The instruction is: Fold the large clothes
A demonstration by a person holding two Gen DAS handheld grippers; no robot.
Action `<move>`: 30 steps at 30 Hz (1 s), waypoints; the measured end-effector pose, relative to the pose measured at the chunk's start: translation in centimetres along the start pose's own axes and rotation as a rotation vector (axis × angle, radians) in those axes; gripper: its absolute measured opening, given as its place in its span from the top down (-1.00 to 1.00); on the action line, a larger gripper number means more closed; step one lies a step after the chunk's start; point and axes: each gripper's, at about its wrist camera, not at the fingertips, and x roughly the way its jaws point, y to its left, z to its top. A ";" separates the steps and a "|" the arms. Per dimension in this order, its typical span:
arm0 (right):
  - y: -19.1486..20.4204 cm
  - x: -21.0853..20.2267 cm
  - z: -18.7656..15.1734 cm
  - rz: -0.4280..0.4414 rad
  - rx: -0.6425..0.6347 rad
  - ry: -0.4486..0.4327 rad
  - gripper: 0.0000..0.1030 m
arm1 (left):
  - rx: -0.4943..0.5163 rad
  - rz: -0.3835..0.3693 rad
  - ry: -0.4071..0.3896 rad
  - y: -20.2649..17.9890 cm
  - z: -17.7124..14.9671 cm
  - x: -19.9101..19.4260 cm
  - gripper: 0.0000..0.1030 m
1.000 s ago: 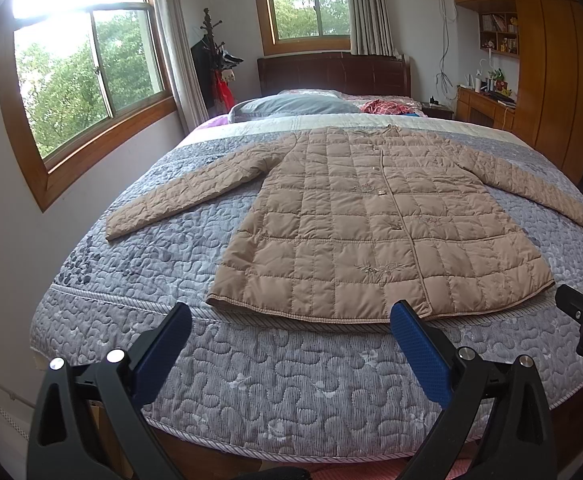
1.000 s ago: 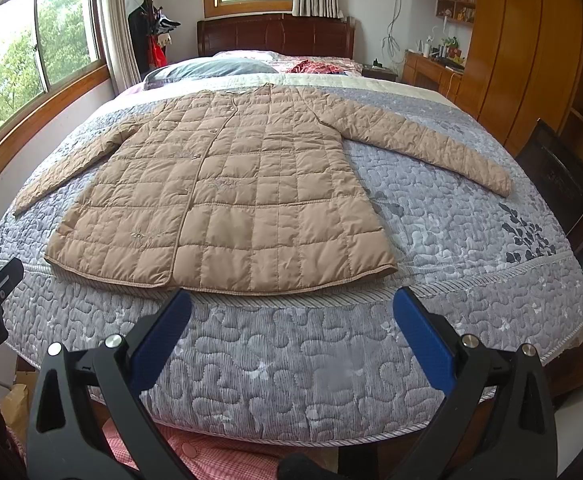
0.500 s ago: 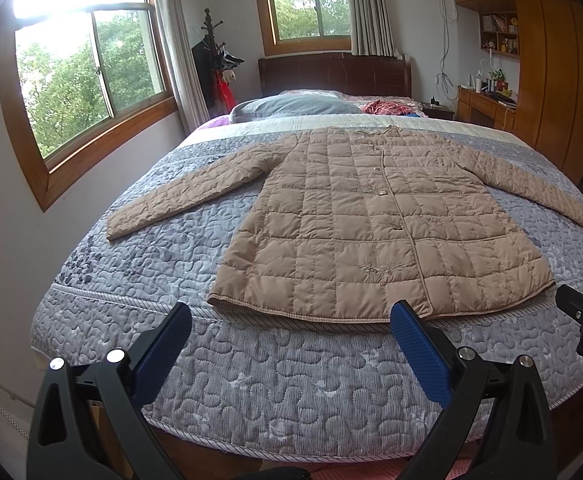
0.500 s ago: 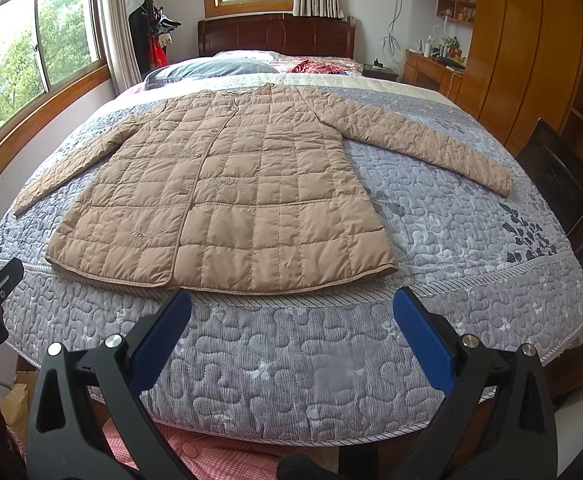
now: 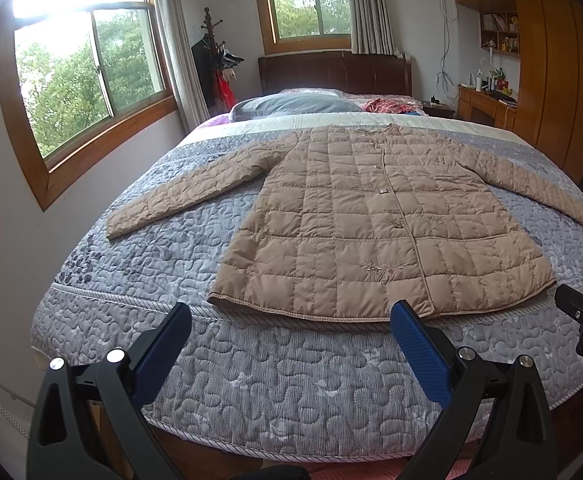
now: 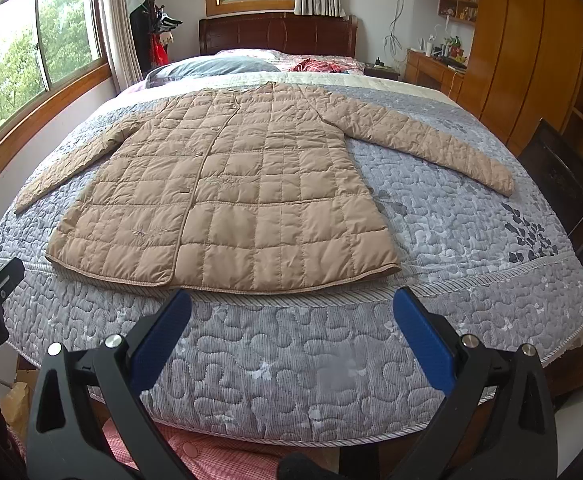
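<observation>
A tan quilted coat (image 5: pixel 371 220) lies flat and face up on the grey quilted bed cover (image 5: pixel 251 380), buttoned, both sleeves spread out to the sides, hem toward me. It also shows in the right wrist view (image 6: pixel 235 192). My left gripper (image 5: pixel 291 340) is open and empty, held just short of the foot of the bed, below the hem's left half. My right gripper (image 6: pixel 291 328) is open and empty too, below the hem's right half. Neither touches the coat.
Pillows (image 5: pixel 291 104) and a red cloth (image 5: pixel 387 105) lie by the dark headboard (image 5: pixel 335 72). Windows and a coat stand (image 5: pixel 211 60) are on the left, wooden cabinets (image 6: pixel 523 48) and a dark chair (image 6: pixel 563 176) on the right.
</observation>
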 end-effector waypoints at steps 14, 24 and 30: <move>-1.0 2.8 1.8 0.032 0.006 0.030 -0.94 | -0.004 -0.065 0.066 -0.6 1.3 3.3 -0.93; -12.0 10.2 8.1 0.030 0.207 0.130 -0.94 | 0.078 -0.237 0.271 -5.2 8.0 14.2 -0.93; -24.3 14.3 12.5 -0.061 0.394 0.152 -0.94 | 0.137 -0.419 0.270 -11.3 14.6 20.3 -0.93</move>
